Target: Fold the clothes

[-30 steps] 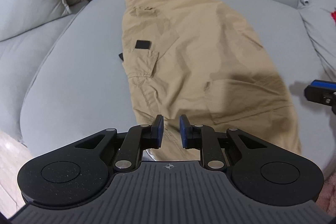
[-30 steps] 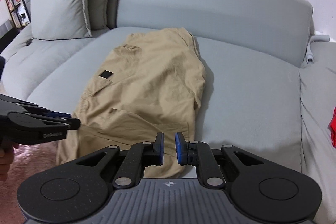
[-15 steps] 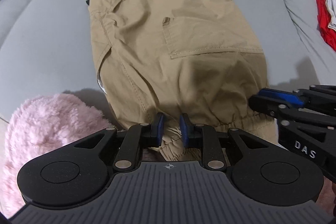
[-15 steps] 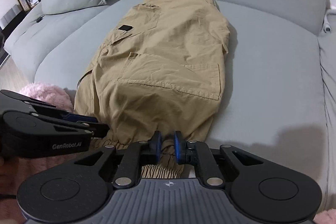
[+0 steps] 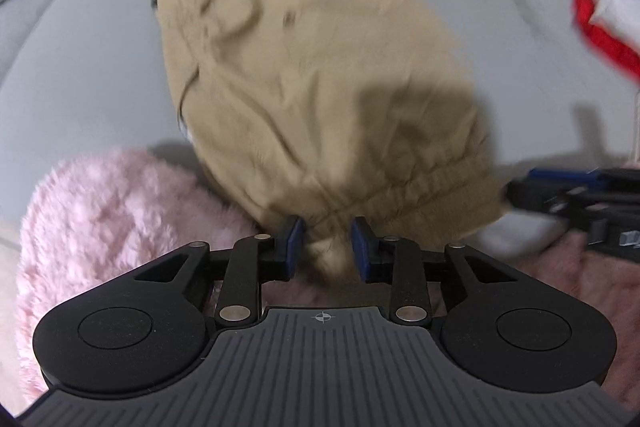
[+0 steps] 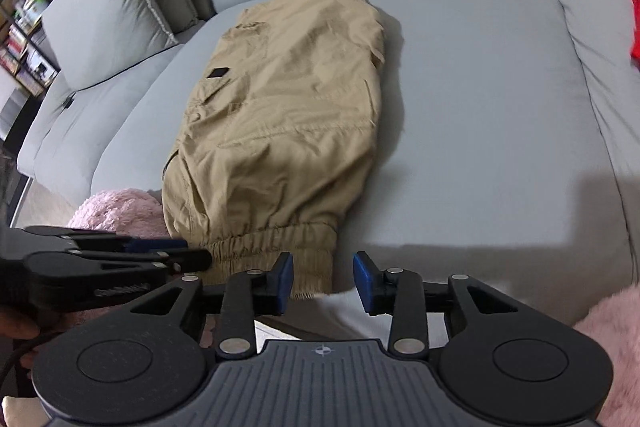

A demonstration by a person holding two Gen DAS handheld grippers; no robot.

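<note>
Nearest me, my left gripper [image 5: 325, 242] stood open around the bunched cuff [image 5: 404, 187] and my right gripper [image 6: 322, 275] gaped beside its other corner, since the tan trousers [image 6: 288, 107] stretched away across the grey sofa [image 6: 480, 107], ready for folding.

Both tools [image 5: 325, 245] [image 6: 322, 281] have spread at the trouser cuffs [image 6: 276, 247].
</note>
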